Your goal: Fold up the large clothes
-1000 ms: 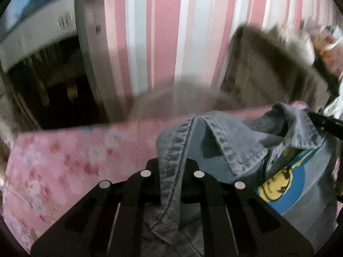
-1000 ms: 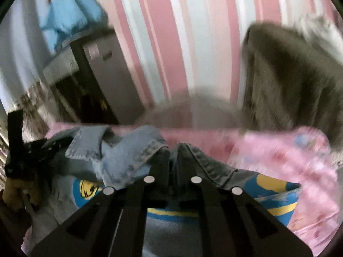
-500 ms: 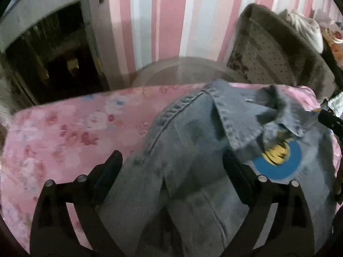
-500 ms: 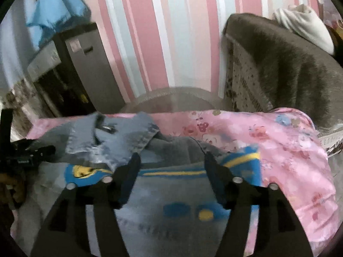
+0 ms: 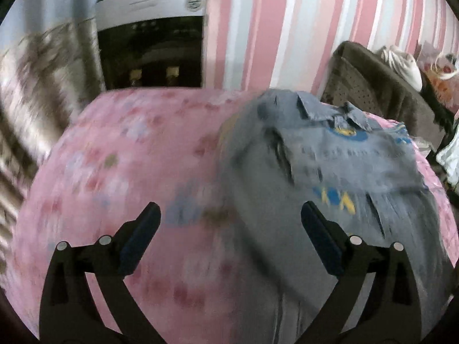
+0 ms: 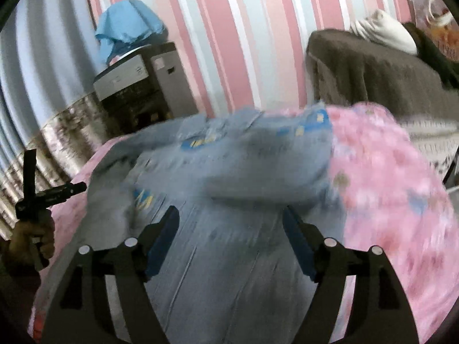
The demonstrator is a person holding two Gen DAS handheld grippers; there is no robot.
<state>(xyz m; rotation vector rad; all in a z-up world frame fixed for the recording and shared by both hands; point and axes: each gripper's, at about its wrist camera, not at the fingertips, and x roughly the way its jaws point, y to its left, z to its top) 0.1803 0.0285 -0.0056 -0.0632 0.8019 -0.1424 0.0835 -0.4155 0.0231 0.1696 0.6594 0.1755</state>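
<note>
A grey-blue denim jacket (image 5: 330, 172) lies spread on a pink floral bedspread (image 5: 129, 172), its collar toward the striped pink wall (image 5: 258, 28) and its blue and yellow patches showing on the cloth. In the left wrist view the left gripper (image 5: 231, 225) hovers above the bedspread with its fingers (image 5: 143, 232) wide apart and nothing between them; the left finger is over bare pink cloth and the right one over the jacket's near edge. In the right wrist view the right gripper (image 6: 231, 229) also stands spread wide and empty, both fingers (image 6: 162, 236) over the jacket (image 6: 229, 215), which fills the middle of the frame, with the bedspread (image 6: 387, 186) showing to its right. At the left edge of that view a hand (image 6: 28, 238) holds the black handle of the other gripper, well apart from the jacket. Both views are blurred, so fine creases cannot be told. Behind the bed stand a grey cabinet (image 6: 137, 86) with a blue cloth (image 6: 129, 28) heaped on top, and a brown covered seat (image 6: 373, 71) with a white garment (image 6: 384, 31) on it.
</note>
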